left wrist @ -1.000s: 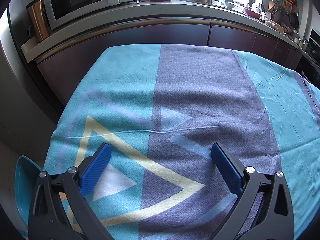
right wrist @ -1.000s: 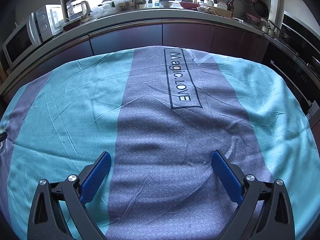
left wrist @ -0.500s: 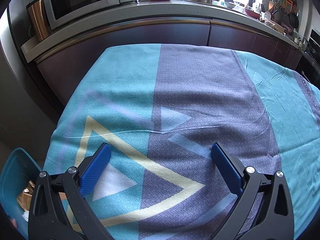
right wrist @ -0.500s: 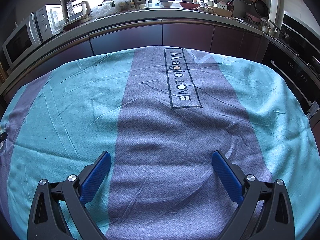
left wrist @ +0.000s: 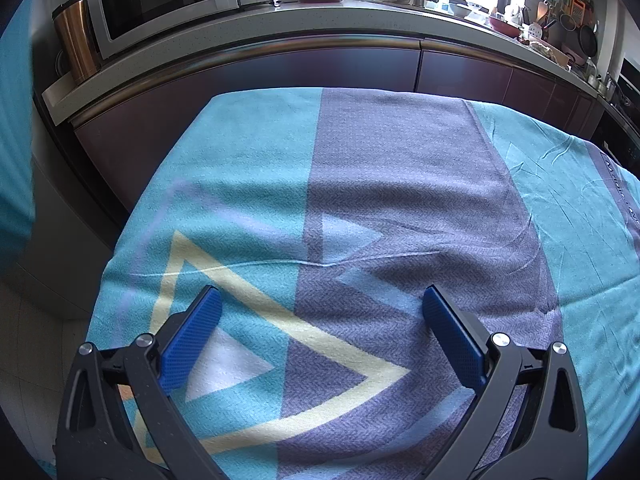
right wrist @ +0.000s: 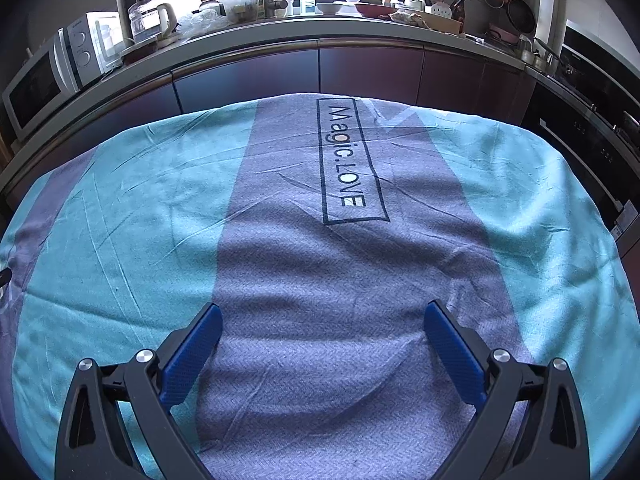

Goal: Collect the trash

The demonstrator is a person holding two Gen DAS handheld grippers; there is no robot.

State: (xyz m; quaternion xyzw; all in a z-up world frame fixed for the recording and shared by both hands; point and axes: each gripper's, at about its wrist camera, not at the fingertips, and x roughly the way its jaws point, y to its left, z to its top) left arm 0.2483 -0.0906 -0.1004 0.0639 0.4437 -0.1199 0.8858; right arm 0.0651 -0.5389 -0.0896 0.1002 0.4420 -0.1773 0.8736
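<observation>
I have my left gripper (left wrist: pixel 320 312) and right gripper (right wrist: pixel 320 332) both spread wide and empty above the cloth (right wrist: pixel 320 272), no trash showing in either view, so I judge I'm searching and must find some next.

A home kitchen: a white microwave oven (left wrist: pixel 160 0) and glass kettle (right wrist: pixel 152 16) stand on a curved grey countertop (left wrist: pixel 320 20) above dark maroon cabinets (right wrist: pixel 368 76), with a black built-in oven (right wrist: pixel 592 132).
</observation>
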